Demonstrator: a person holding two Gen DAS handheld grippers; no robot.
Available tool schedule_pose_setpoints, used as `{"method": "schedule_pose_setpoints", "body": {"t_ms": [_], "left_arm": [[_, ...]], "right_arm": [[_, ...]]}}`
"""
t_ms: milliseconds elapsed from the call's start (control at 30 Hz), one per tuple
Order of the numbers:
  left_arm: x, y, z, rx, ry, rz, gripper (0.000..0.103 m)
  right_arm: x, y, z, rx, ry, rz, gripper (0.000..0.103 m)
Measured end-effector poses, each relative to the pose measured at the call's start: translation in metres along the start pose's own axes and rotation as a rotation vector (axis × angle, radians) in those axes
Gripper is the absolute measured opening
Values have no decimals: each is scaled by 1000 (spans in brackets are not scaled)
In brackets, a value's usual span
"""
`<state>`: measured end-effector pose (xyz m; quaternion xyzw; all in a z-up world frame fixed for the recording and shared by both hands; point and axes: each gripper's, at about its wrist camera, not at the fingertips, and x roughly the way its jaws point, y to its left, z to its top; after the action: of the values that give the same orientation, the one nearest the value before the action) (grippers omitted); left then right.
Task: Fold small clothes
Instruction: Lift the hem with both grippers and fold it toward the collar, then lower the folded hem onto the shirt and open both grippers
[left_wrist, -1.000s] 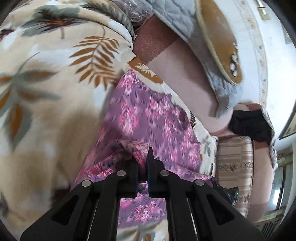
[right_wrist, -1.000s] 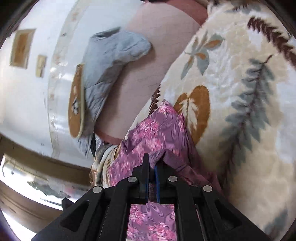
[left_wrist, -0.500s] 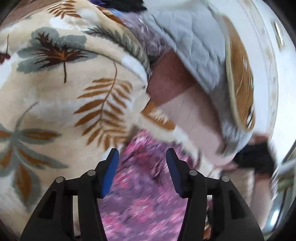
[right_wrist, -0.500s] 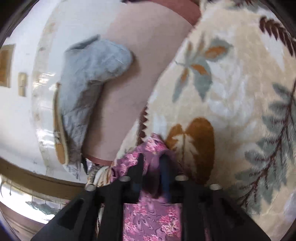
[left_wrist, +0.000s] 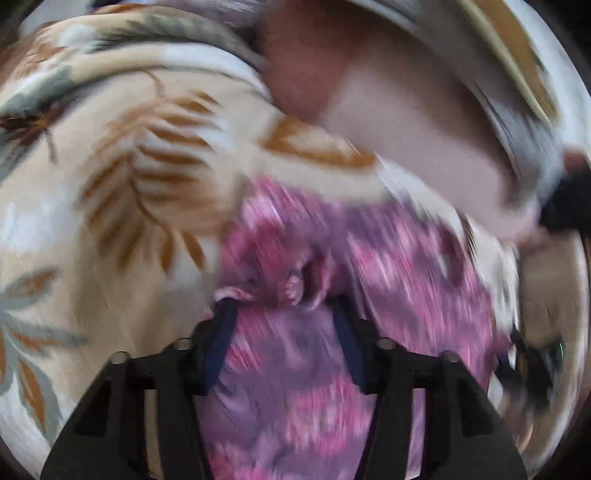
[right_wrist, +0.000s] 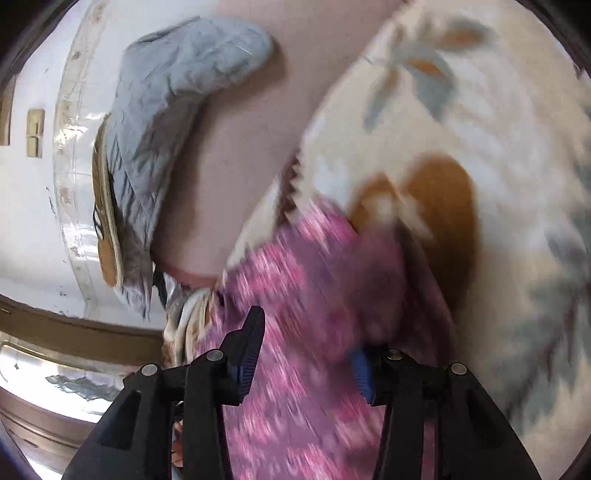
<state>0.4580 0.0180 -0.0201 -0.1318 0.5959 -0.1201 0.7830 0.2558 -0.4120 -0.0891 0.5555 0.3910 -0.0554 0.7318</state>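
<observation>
Left tool (left_wrist: 282, 325): fingers spread apart, gripping nothing, poised over a bunched fold of the purple floral garment (left_wrist: 388, 258). Right tool (right_wrist: 308, 350): fingers likewise apart, the same garment (right_wrist: 306, 295) lying between and beneath them. Garment: spread on a cream leaf-print blanket (left_wrist: 110, 184). Beyond: pink sheet (right_wrist: 229, 155), then grey quilted cushion (right_wrist: 166, 103). Both views blurred.

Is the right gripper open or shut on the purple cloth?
Open: the right gripper has its blue pads wide apart, with the purple cloth lying unpinched between them.
</observation>
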Motion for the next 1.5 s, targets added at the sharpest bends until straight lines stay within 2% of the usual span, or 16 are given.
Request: {"method": "schedule_pose_setpoints", "body": {"t_ms": [100,167,367,567,600,667,733,800,900,1000,1100,1167,1200,1367,1433,1500], "left_arm": [[-20,33,26,-213,-87,-19,35],[-35,51,34,-249,-119,-34,37],[-33,50,17,-109,-51,-109,53],[-4,23,14,-38,-13,-22,57],[0,21,12,-47,-9,-21,55],[2,17,8,-36,-13,-39,1],[-2,14,6,-21,-30,-28,2],[-15,13,3,-20,-88,-34,2],[-34,19,7,-46,-156,-77,2],[-30,28,15,-92,-162,-44,2],[-5,38,15,-115,-106,48,3],[5,49,12,-165,-53,39,3],[1,54,10,-183,-62,12,3],[-45,39,-11,-107,-219,-108,11],[-42,23,-28,-66,-208,-119,17],[-18,7,-43,2,-139,-22,17]], "right_arm": [[-14,22,23,-9,-132,82,46],[-27,32,34,-53,-185,67,52],[-38,8,29,-202,-167,-233,56],[-24,-28,17,-104,-112,-239,56],[-22,-30,17,-103,-105,-220,56],[-13,-23,12,-134,-90,-167,51],[-3,-8,9,-195,-80,-234,6],[1,12,5,-301,-93,-307,6],[-30,43,-2,-370,-218,-148,5],[-34,54,3,-367,-269,-102,5],[-2,40,12,-343,-187,-216,7],[23,19,14,-302,-91,-430,12],[23,15,12,-302,-87,-456,12],[-26,33,-15,-357,-219,-198,24],[-19,36,-25,-380,-177,-153,29],[20,31,-34,-402,-32,-259,29]]}}
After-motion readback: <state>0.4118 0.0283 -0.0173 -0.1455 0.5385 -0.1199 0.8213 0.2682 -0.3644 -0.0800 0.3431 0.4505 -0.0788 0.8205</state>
